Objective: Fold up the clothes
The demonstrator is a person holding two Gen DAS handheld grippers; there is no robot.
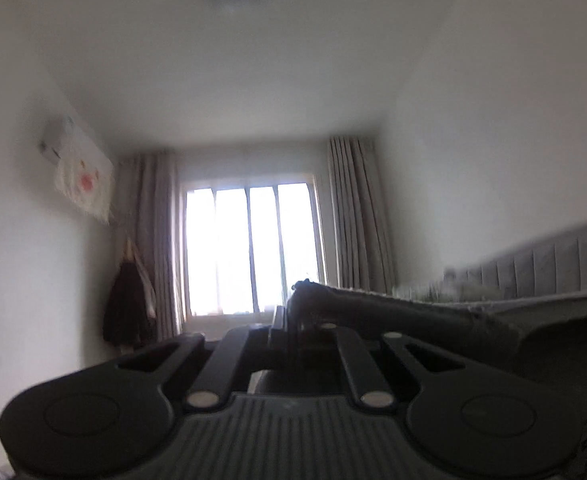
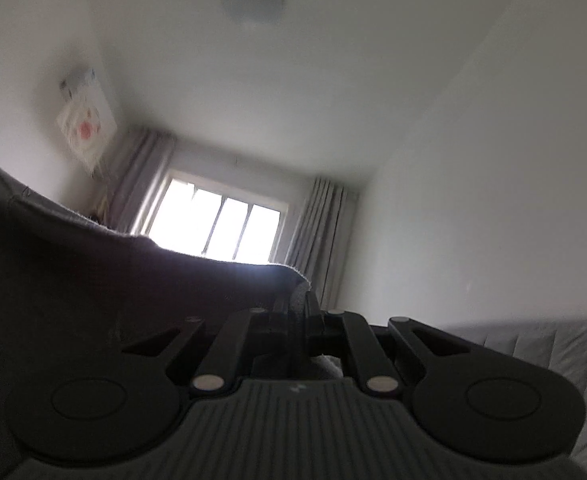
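A dark grey garment (image 1: pixel 421 316) is held up in the air and stretches between both grippers. In the left wrist view its edge runs off to the right from my left gripper (image 1: pixel 293 312), which is shut on one corner of it. In the right wrist view the same garment (image 2: pixel 93 272) spreads away to the left and covers the lower part of the window. My right gripper (image 2: pixel 301 312) is shut on its other corner. Both grippers point slightly upward toward the far wall. What lies below the garment is hidden.
A bright window (image 1: pixel 251 248) with beige curtains (image 1: pixel 357 216) fills the far wall. A dark coat (image 1: pixel 127 308) hangs in the left corner under an air conditioner (image 1: pixel 57 140). A grey padded headboard (image 1: pixel 553 260) runs along the right wall.
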